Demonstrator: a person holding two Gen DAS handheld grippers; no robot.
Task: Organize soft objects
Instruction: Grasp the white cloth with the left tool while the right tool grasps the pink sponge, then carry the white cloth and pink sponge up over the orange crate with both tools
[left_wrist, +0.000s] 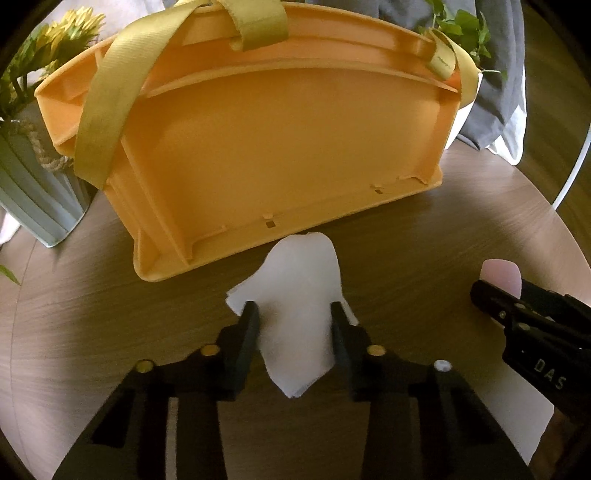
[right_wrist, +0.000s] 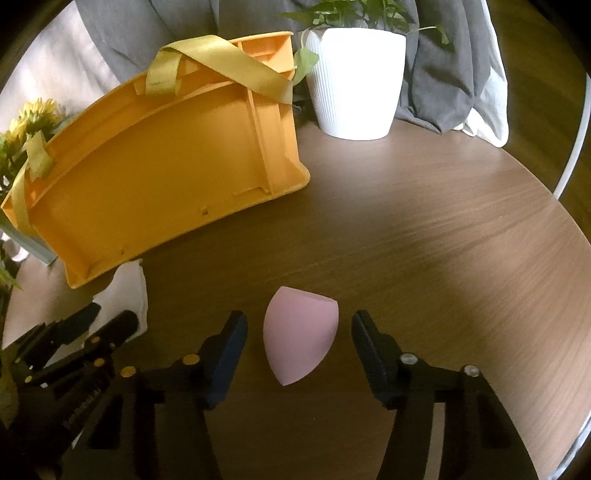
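A white cloth (left_wrist: 299, 295) lies bunched on the round wooden table (left_wrist: 424, 240), just in front of the orange basket (left_wrist: 295, 140). My left gripper (left_wrist: 295, 317) is shut on the cloth, with a finger pressing on each side. The basket has yellow straps (left_wrist: 107, 99), and its open inside faces me. A pink teardrop sponge (right_wrist: 295, 343) rests on the table between the fingers of my right gripper (right_wrist: 300, 332). This gripper is open, with a gap on both sides of the sponge. Each gripper also shows at the edge of the other wrist view.
A white ribbed pot with a green plant (right_wrist: 354, 81) stands behind the basket on the right. A pale ribbed pot with yellow flowers (left_wrist: 33, 192) stands at its left. Grey fabric (right_wrist: 443, 74) hangs behind. The table's curved edge (right_wrist: 561, 229) runs along the right.
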